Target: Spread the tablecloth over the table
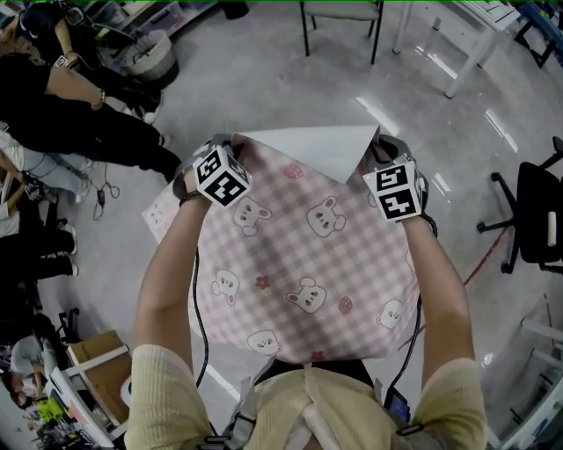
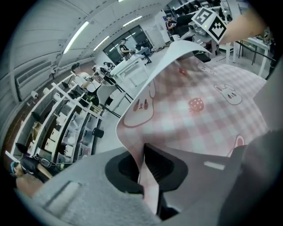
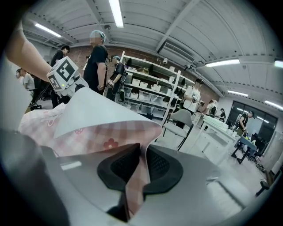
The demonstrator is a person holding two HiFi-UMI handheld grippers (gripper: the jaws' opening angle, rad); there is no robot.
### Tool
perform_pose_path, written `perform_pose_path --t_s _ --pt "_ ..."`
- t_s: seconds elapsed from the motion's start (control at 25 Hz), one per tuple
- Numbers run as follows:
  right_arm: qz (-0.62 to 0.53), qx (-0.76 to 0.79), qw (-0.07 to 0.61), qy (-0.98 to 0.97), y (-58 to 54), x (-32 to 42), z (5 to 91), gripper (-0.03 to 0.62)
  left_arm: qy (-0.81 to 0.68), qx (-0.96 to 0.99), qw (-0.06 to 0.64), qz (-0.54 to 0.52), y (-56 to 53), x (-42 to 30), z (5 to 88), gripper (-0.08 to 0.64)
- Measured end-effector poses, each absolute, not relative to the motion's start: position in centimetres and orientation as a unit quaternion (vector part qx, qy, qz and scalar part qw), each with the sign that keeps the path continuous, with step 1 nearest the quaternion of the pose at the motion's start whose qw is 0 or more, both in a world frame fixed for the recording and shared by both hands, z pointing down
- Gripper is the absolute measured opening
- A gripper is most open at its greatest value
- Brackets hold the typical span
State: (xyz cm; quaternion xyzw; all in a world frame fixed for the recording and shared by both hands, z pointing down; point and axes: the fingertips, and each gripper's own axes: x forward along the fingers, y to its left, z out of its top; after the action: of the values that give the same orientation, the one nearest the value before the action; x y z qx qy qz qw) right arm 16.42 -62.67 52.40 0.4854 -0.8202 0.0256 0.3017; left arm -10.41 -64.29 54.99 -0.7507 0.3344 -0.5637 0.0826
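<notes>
Tablecloth, pink check with rabbits, hangs in the air in front of the person, held by its far edge at two corners. The left gripper has its fingers pinched narrow on the left corner, with a strip of cloth running down between the pads. The right gripper grips the right corner the same way, its fingers closed on a fold of the check.

The held edge runs from side to side between the two hands, and the rest of the cloth sags back toward the person's body. Along that far edge a flap has turned over and shows its plain white underside. Both hands sit at about the same reach, so neither is nearer.

Under the cloth only grey floor shows; I see no desk beneath it. A white desk stands well apart at the upper right, beyond a chair. An office chair is off to the right, people sit at the left, and a pale sheet lies on the floor just beside the left hand.

I judge the spreading not yet done, and the turned flap may need shaking flat.
</notes>
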Motion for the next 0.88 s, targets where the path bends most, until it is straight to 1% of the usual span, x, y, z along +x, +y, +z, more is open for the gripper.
perform_pose_path --t_s 0.2,0.48,0.72,0.76,0.88 --pt "0.028 0.469 0.331 -0.818 -63.2 15.9 55.1 0.046 0.341 -0.742 0.054 -0.575 -64.5 -10.8 57.7 0.025" --pt "0.024 0.463 0.34 -0.818 -63.9 16.5 57.2 0.061 0.345 -0.742 0.052 -0.572 -65.4 -10.7 60.0 0.059" --pt "0.017 0.471 0.347 -0.811 -64.0 16.6 57.1 0.077 0.357 -0.738 0.05 -0.57 -65.9 -11.1 59.3 0.127" --pt "0.018 0.471 0.349 -0.81 -64.1 16.6 57.1 0.086 0.365 -0.737 0.051 -0.567 -66.1 -11.3 59.1 0.149" --pt "0.025 0.474 0.352 -0.807 -64.0 16.8 57.9 0.14 0.386 -0.735 0.051 -0.556 -66.5 -11.8 59.4 0.19"
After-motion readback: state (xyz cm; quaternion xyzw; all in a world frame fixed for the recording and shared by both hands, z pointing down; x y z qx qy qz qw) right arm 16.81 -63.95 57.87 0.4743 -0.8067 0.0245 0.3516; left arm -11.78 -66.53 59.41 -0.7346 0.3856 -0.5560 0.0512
